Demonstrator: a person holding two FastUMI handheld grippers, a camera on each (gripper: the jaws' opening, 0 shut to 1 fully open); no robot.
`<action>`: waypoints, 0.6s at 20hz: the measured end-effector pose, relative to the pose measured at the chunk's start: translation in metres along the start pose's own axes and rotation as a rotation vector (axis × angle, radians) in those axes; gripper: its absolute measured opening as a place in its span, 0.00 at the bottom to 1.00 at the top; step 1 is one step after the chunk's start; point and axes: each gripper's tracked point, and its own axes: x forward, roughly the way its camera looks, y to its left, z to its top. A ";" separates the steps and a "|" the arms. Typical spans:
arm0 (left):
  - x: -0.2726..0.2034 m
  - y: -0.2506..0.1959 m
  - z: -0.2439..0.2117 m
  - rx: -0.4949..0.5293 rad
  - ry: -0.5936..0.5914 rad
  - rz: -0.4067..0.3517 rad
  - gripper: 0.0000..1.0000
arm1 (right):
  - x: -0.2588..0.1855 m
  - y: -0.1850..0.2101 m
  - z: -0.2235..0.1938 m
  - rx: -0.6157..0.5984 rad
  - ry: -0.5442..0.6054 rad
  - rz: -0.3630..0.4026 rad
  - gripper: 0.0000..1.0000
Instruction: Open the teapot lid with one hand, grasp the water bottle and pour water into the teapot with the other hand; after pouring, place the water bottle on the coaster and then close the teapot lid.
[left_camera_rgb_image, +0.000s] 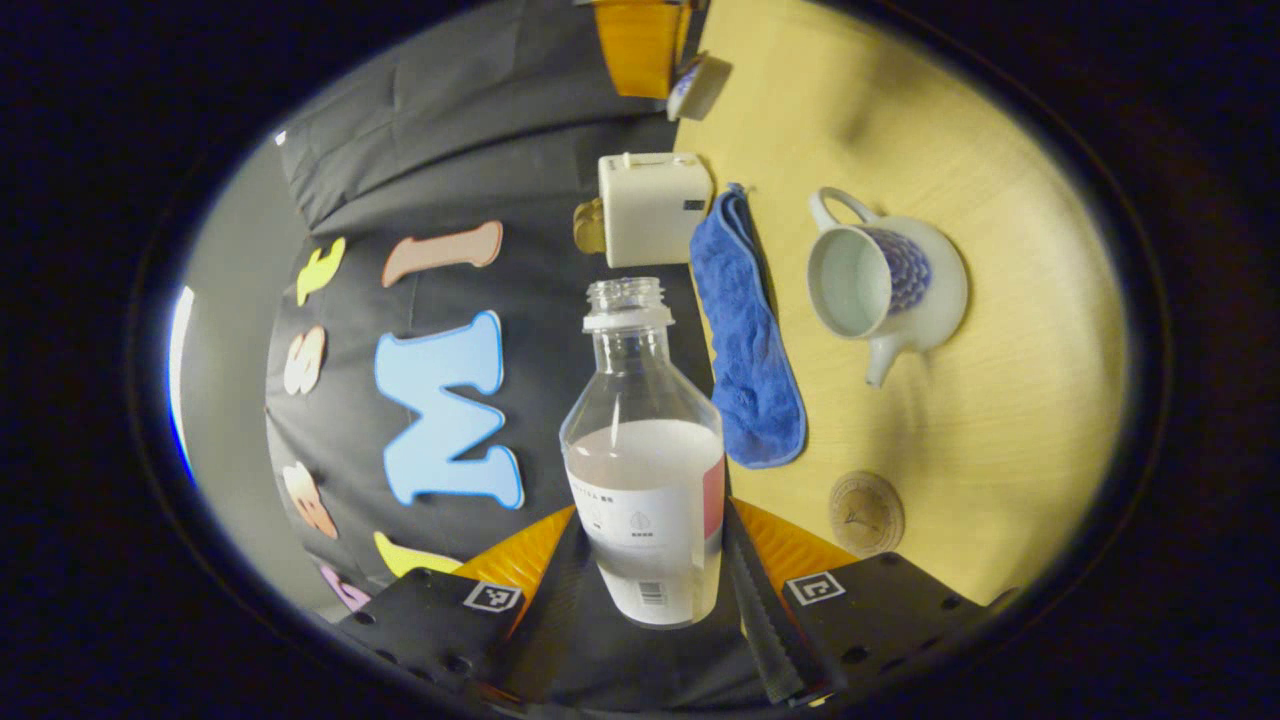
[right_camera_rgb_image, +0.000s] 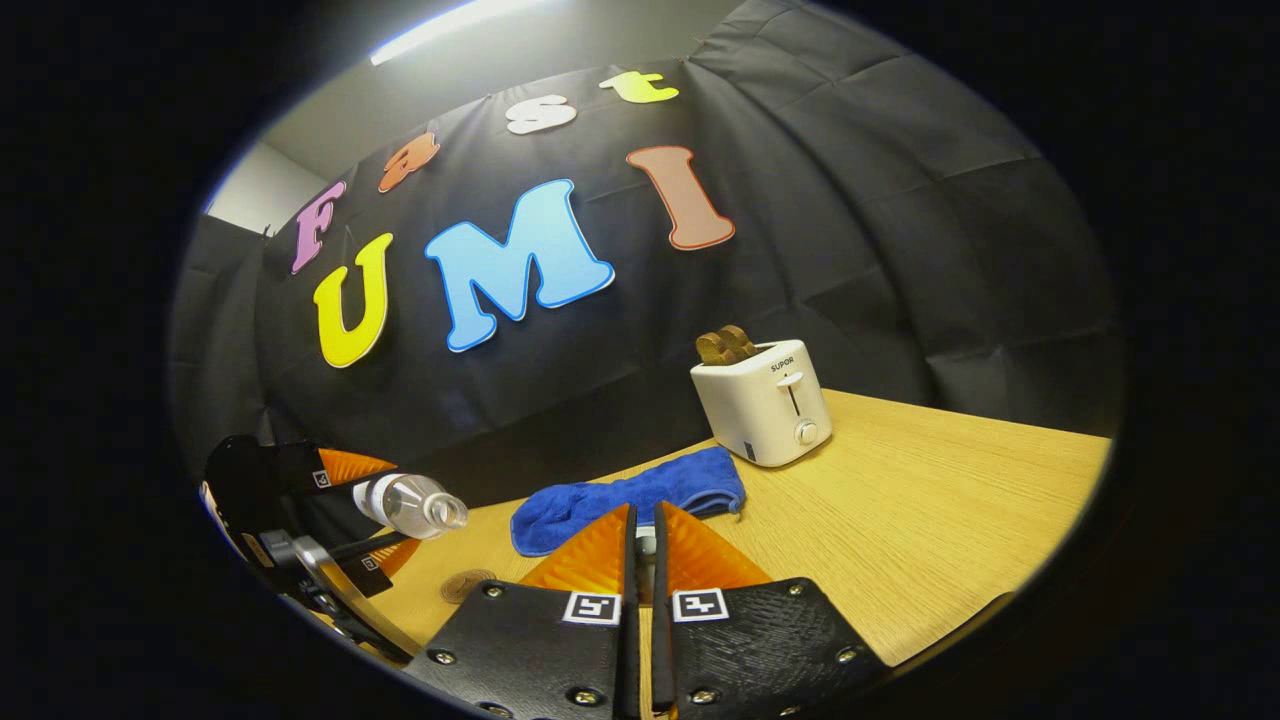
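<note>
Your left gripper pinches the water bottle at its labelled lower body, cap off, water about halfway up, the bottle rolled onto its side above the table. Your right gripper has its fingers nearly pressed together on something small; I judge it the teapot lid, though too little shows to be sure. Beyond the bottle the coaster lies nearest, the open teapot farther on, lid off, spout toward the coaster. I judge pouring is the step in hand: bring the bottle's mouth right over the wide opening before tipping further, and tip slowly. The blue cloth lies between bottle and teapot, so carry the mouth across it. The toaster stands at the far edge, out of the way.
</note>
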 end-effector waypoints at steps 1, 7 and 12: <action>0.002 -0.004 -0.004 -0.079 0.008 0.001 0.91 | 0.000 0.001 -0.001 -0.004 0.003 0.002 0.05; 0.019 -0.032 -0.035 -0.506 0.037 -0.004 0.91 | 0.003 0.005 -0.005 -0.030 0.009 0.011 0.05; 0.038 -0.051 -0.045 -0.924 0.049 -0.008 0.90 | 0.006 0.006 -0.011 -0.056 0.024 0.006 0.05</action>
